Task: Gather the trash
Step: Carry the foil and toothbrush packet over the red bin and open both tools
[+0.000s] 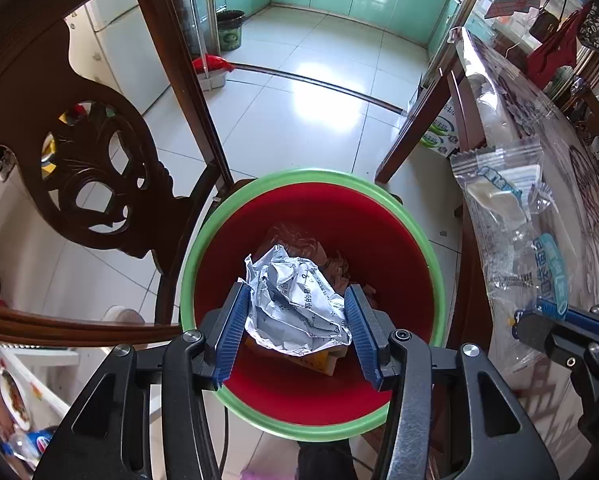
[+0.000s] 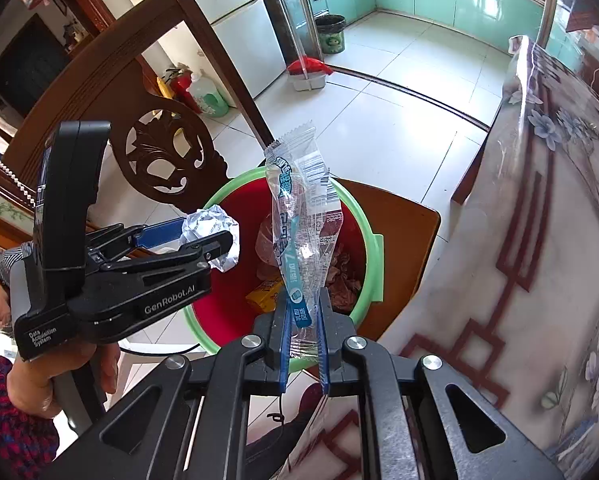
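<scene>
We find the left gripper [image 1: 295, 312] pinching a crumpled paper ball [image 1: 295, 304] between its blue pads, directly above the open mouth of the red bin [image 1: 399, 240] with the green rim. The bin stands on a wooden chair [image 2: 403, 232] beside the table [image 2: 539, 240] and already holds brown scraps and a yellow carton.

The right gripper [image 2: 303, 344] is pressed together on the lower end of a clear plastic wrapper [image 2: 299, 216]. The wrapper stands up from the jaws and, in the right wrist view, lies over the bin's rim on the table side; how high it sits above the bin we cannot tell.

Risks, in our judgement:
- The wrapper is light and limp. Let go near the rim, it could drift or catch on the edge and slide to the floor or the chair seat.
- It may cling to the pads and fail to fall when the jaws part.
- The paper ball looks well centred; we consider a miss unlikely unless the hand swings before letting go.
- The two tools work close together over one opening, so a careless move could knock them together or nudge the bin on the chair.
</scene>
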`<move>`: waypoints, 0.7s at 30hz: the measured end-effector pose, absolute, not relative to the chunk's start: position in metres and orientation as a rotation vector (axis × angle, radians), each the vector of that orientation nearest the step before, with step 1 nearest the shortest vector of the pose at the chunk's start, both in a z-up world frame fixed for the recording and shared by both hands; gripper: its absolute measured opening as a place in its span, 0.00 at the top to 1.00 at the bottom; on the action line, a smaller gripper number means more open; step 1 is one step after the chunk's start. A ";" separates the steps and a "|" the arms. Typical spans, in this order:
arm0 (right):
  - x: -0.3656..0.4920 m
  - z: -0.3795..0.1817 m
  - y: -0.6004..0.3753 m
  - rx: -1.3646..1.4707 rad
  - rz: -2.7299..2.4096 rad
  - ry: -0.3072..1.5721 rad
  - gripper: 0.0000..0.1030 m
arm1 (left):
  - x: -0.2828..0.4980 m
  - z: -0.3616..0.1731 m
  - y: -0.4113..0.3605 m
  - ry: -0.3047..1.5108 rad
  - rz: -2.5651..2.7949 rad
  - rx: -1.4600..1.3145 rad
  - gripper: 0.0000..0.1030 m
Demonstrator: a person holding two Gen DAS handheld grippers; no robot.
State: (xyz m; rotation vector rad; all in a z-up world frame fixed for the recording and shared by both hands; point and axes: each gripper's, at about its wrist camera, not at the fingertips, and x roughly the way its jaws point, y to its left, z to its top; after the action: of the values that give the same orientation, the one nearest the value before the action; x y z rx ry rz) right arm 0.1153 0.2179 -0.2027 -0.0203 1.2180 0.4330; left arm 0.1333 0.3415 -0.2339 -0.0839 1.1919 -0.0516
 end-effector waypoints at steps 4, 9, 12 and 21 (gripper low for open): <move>0.122 -0.209 0.223 -0.036 0.438 1.232 0.92 | 0.136 -0.238 0.345 1.203 -0.050 -0.085 0.53; 0.128 -0.220 0.227 -0.063 0.438 1.258 0.92 | 0.142 -0.247 0.348 1.216 -0.043 -0.069 0.53; 0.133 -0.231 0.230 -0.074 0.433 1.279 0.92 | 0.146 -0.252 0.349 1.227 -0.034 -0.057 0.53; 0.138 -0.251 0.236 -0.102 0.447 1.325 0.92 | 0.150 -0.260 0.353 1.243 -0.016 -0.072 0.53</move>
State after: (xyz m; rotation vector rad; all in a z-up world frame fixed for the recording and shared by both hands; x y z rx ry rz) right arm 0.1379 0.2357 -0.2508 -0.1024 1.3250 0.4467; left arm 0.1499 0.3526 -0.2597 -0.0720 1.2434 -0.0163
